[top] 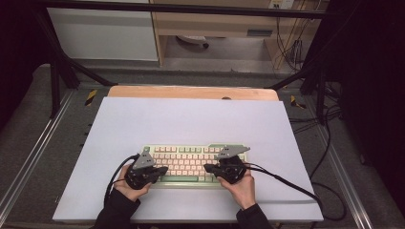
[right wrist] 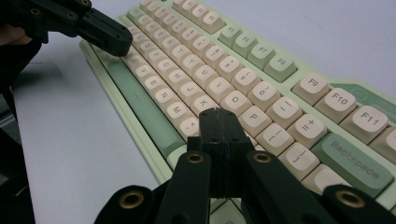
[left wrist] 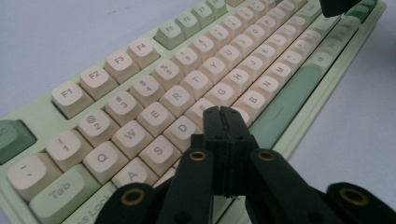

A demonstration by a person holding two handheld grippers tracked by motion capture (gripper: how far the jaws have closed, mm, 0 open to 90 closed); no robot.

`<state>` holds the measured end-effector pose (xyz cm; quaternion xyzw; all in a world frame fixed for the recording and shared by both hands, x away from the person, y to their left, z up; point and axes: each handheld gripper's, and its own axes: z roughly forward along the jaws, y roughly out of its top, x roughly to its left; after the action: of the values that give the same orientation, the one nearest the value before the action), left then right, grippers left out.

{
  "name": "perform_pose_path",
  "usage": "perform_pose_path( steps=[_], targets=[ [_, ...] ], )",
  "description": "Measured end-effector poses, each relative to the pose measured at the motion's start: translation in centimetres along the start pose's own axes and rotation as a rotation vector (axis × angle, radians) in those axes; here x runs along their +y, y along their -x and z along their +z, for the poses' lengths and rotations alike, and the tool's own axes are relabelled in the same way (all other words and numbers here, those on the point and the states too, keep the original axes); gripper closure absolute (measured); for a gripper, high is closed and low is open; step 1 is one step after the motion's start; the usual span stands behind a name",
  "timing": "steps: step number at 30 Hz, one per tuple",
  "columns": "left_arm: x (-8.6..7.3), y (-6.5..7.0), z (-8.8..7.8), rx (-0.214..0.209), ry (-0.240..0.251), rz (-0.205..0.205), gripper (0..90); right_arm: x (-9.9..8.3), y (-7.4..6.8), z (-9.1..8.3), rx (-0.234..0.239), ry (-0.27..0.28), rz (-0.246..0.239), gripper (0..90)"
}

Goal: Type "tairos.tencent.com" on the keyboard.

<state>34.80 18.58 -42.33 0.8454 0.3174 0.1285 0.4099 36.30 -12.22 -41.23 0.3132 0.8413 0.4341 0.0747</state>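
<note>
Keyboard: a pale green keyboard (top: 191, 162) with cream keys lies flat on the white sheet (top: 191, 119), near the person's edge of the table (top: 191, 91) and roughly centred between the two hands.
Left gripper: the left gripper (top: 165, 170) hangs over the keyboard's left end, jaws pressed together with nothing between them. In the left gripper view the joined tips (left wrist: 223, 113) sit low over the letter rows, about where the keys to the right of D lie; whether they touch a keycap I cannot tell.
Right gripper: the right gripper (top: 206, 168) is over the right half, jaws likewise pressed flat together and empty. In the right gripper view its tips (right wrist: 215, 113) hover at the keys just below P and L.
Between the tools: the two tips point toward each other across the middle letter keys, apart, above the long green spacebar (right wrist: 140, 105).
Hands: the left hand (top: 126, 188) and right hand (top: 243, 188) grip the tool bodies at the keyboard's near edge.
Surroundings: black cables (top: 286, 183) trail off each gripper over the sheet; a dark frame (top: 62, 67) and a wooden desk (top: 215, 24) stand beyond the table.
Obstructions: nothing lies on the keys.
</note>
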Motion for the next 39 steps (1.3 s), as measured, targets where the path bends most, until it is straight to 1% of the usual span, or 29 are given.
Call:
perform_pose_path(
  steps=[12, 16, 19, 21, 25, 28, 34, 37, 39],
  targets=[
    [-0.1, -0.7, -1.1, -0.002, 0.019, -0.017, 89.6, 0.3, 0.1, -0.3, -0.003, 0.021, 0.013, 90.0],
    [-0.2, -1.0, -1.7, 0.009, 0.026, -0.023, 89.6, 0.5, 0.3, -0.2, -0.007, 0.03, 0.032, 90.0],
    [-0.5, -1.3, -2.1, 0.015, 0.027, -0.03, 89.6, 0.7, 0.3, 0.0, -0.014, 0.034, 0.028, 90.0],
    [-0.7, -1.4, -2.3, 0.019, 0.028, -0.035, 89.6, 0.9, 0.3, 0.1, -0.015, 0.036, 0.034, 90.0],
    [-1.1, -1.7, -2.7, 0.025, 0.031, -0.042, 89.6, 1.2, 0.2, 0.6, -0.019, 0.034, 0.032, 90.0],
    [-1.3, -1.8, -2.9, 0.027, 0.031, -0.044, 89.6, 1.3, 0.3, 1.1, -0.019, 0.031, 0.04, 90.0],
    [-1.6, -2.1, -3.1, 0.032, 0.033, -0.05, 89.6, 1.6, 0.3, 2.2, -0.026, 0.016, 0.046, 90.0],
    [-1.8, -2.3, -3.2, 0.032, 0.034, -0.052, 89.6, 1.8, 0.2, 2.8, -0.03, 0.007, 0.037, 90.0],
    [-1.9, -2.4, -3.3, 0.033, 0.035, -0.056, 89.6, 1.8, 0.3, 3.2, -0.031, -0.003, 0.04, 90.0]
  ],
)
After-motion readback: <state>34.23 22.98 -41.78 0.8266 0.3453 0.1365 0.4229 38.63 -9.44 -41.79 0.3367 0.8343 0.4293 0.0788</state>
